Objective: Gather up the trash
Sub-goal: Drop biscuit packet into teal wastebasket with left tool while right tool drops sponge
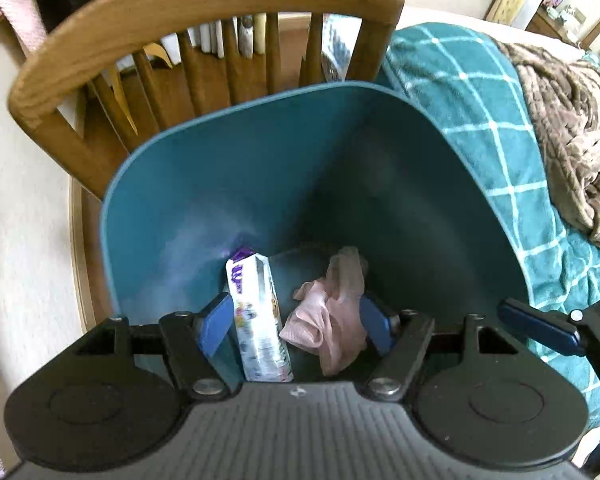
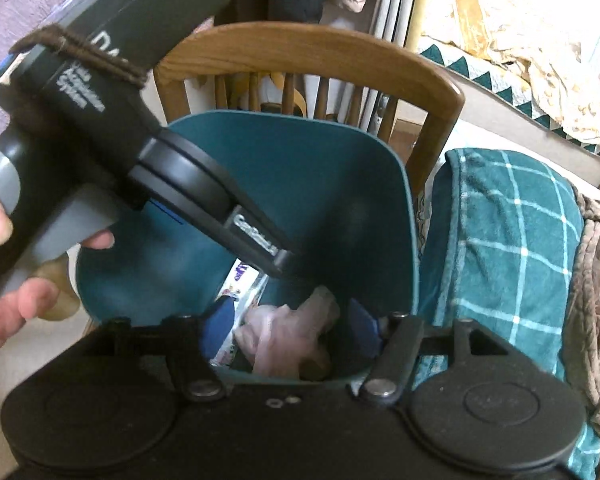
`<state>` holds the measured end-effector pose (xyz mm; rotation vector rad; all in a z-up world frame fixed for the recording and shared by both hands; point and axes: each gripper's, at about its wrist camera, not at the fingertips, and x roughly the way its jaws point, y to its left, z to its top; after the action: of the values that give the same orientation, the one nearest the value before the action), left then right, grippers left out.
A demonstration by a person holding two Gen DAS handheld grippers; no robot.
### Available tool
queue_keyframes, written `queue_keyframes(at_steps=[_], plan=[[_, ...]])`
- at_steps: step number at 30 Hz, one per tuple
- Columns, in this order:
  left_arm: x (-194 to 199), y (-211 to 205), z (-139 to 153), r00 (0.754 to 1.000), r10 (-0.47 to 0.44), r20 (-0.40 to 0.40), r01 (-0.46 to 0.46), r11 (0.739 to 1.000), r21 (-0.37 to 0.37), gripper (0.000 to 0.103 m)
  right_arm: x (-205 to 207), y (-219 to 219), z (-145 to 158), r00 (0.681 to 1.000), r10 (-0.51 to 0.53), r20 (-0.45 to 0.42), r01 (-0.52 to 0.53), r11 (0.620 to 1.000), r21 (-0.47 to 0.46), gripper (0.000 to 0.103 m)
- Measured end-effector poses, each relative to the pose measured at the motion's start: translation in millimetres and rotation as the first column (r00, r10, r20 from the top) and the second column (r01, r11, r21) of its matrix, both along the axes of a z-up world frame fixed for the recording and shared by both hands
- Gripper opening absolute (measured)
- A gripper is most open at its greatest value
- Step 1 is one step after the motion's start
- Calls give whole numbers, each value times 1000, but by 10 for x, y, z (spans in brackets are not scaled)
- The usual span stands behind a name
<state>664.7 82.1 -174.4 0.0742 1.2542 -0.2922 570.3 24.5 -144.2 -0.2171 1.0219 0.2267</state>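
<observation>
Both hand-held grippers, left (image 1: 296, 320) and right (image 2: 290, 326), hang half open and empty above the teal bin (image 1: 260, 160). At its bottom lie the white wrapper (image 1: 258, 320), long axis pointing away, and the pink bag (image 1: 332, 316), directly below both.

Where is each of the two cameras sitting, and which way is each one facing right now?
Left wrist: on the left hand-held gripper, looking steeply down into the teal bin; its own blue fingers show, open, above a white wrapper and pink tissue.
Right wrist: on the right hand-held gripper, facing down into the bin; its open fingers, the left hand-held gripper's body and a hand show.
Shared: bin, wrapper, tissue, wooden chair, checked teal blanket.
</observation>
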Motion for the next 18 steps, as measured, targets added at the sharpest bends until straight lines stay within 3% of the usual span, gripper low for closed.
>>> queue_keyframes(at_steps=[9, 18], plan=[[-354, -9, 485, 994, 26, 105, -27, 1000, -1, 69, -327, -238, 445, 997, 2, 77, -7, 997, 77, 73], [-1035, -113, 947, 979, 77, 188, -75, 997, -19, 69, -784, -575, 885, 989, 28, 145, -50, 987, 154, 79]])
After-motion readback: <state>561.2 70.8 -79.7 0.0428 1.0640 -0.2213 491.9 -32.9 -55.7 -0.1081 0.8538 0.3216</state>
